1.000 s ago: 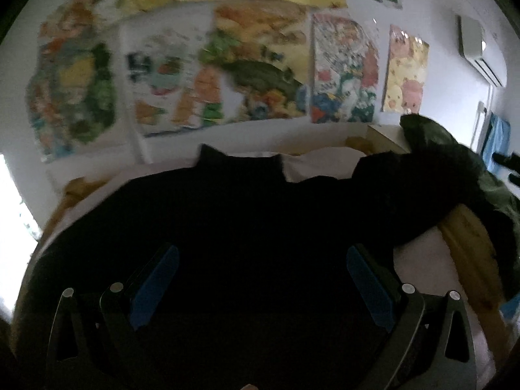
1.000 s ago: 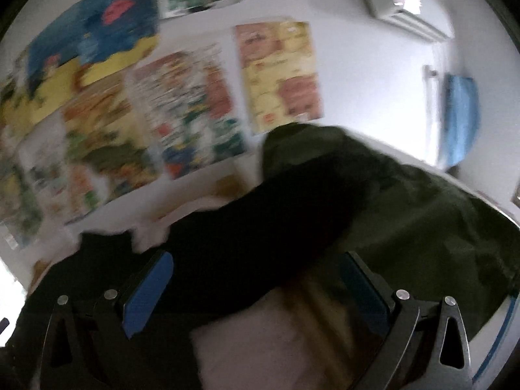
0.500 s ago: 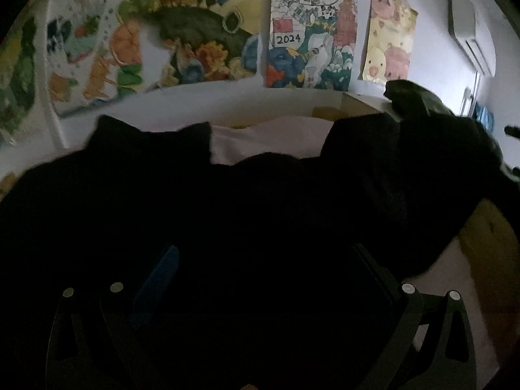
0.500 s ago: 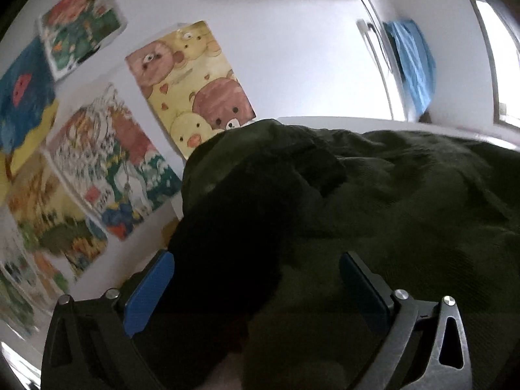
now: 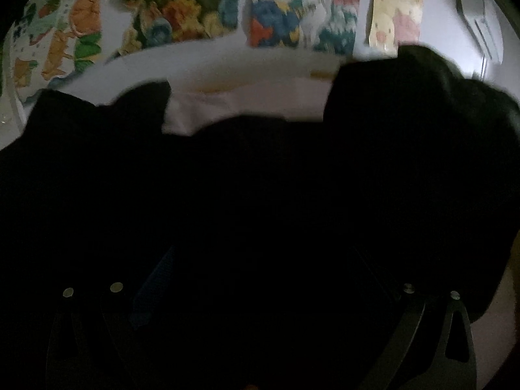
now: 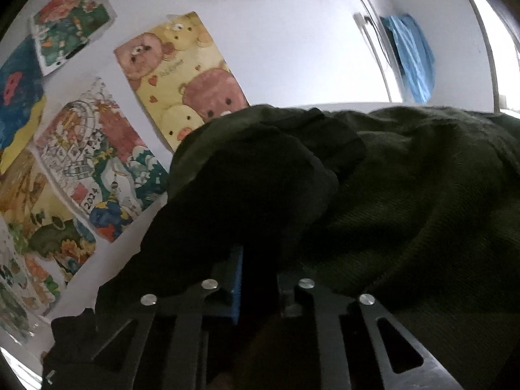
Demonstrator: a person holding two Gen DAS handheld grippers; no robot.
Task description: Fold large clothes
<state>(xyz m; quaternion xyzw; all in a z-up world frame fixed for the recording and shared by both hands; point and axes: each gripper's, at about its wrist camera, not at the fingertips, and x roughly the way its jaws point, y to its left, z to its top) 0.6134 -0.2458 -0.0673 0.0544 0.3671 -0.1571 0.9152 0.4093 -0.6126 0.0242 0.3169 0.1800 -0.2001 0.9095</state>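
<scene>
- Right gripper was closing on the black garment, cloth between its jaws.
- Left gripper stood spread wide over black cloth.
- Pink sheet lay bare at the bed's far edge.

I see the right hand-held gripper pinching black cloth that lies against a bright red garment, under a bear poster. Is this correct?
Not quite. In the right wrist view the right hand-held gripper is closing on the black cloth under the bear poster, but the garment beside it is dark olive green, not bright red.
</scene>
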